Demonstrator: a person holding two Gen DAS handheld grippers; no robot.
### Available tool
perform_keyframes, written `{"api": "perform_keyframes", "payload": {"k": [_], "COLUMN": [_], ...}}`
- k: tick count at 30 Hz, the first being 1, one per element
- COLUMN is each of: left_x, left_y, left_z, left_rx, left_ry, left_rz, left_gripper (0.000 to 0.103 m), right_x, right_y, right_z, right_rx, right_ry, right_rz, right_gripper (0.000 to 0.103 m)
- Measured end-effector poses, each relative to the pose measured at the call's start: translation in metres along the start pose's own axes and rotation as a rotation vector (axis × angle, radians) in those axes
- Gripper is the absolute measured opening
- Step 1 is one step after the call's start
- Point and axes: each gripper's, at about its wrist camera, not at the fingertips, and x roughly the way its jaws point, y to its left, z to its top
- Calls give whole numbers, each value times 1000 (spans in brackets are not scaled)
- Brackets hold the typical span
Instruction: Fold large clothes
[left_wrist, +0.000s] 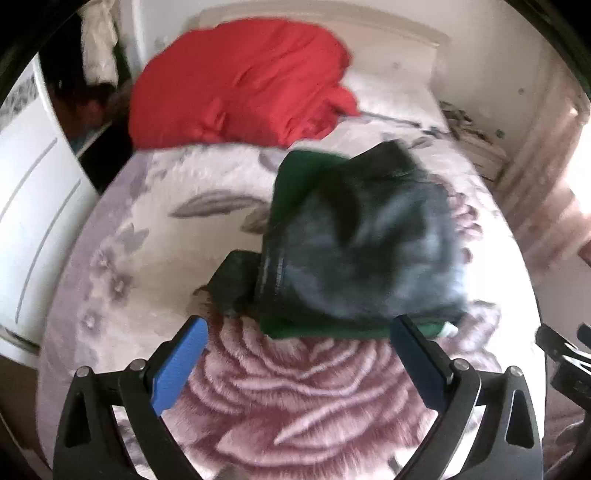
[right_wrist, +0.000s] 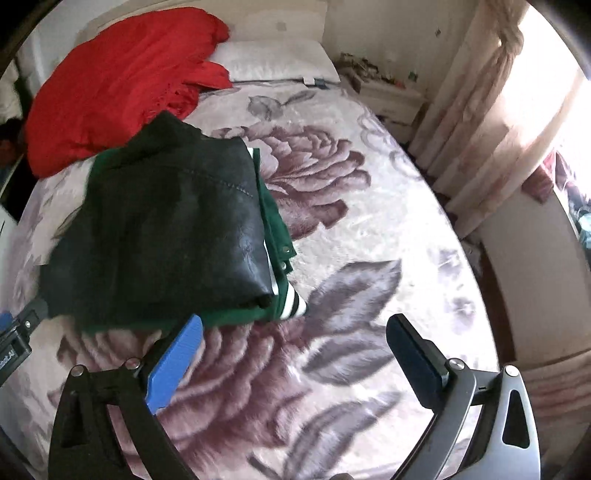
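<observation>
Green-and-black jacket (right_wrist: 159, 225) folded into a compact bundle, lying mid-bed on floral blanket (right_wrist: 351, 258); folding apparently complete, at most tidying left. Left gripper (left_wrist: 299, 332) and right gripper (right_wrist: 293, 330) just beside bundle, both spread wide, empty. Red cloth (right_wrist: 118, 85) heaped beyond, unfolded.

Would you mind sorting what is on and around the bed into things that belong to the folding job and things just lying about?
Part of the job:
- folded green and black jacket, lying on the floral blanket
- left claw, open, empty
- right claw, open, empty

Just lying about:
- red blanket, bunched at the head of the bed
- white pillow
- nightstand
- curtain
</observation>
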Motion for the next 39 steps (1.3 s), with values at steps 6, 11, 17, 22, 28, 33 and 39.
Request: {"api": "perform_keyframes", "payload": {"k": [6,11,17,22,28,33,39], "left_x": [-121,-204,-283,-333,-371,-396,-416], "left_y": [-18,-20,-17,-16,-21,-26,-30], "left_z": [-10,-28,-50,-64,-72,-77,-81], "left_rx": [47,68,53,49,64,54,31], "left_ry": [-72,-114,-153,-170,-184,-198,-229], "left_rz": [-18,-17,-14,-11,-1,3,6], "left_gripper": [102,102,102,102,102,102,102], "right_x": [-111,-209,-318,-383,-440,-480,-519], "right_y": [-20,-40,-62,-73,-88,-100,-109], "right_z": [-29,-56,-86,-113,-138,-151,-160], "right_rx": [-10,-8,-8,-22,-31,-38,-60], "right_ry": [-72,-149,-258,-303,-318,-335,-380], "right_rz": [11,9,22,41,60,82,90], "right_gripper": [101,101,101,101,101,101,103]}}
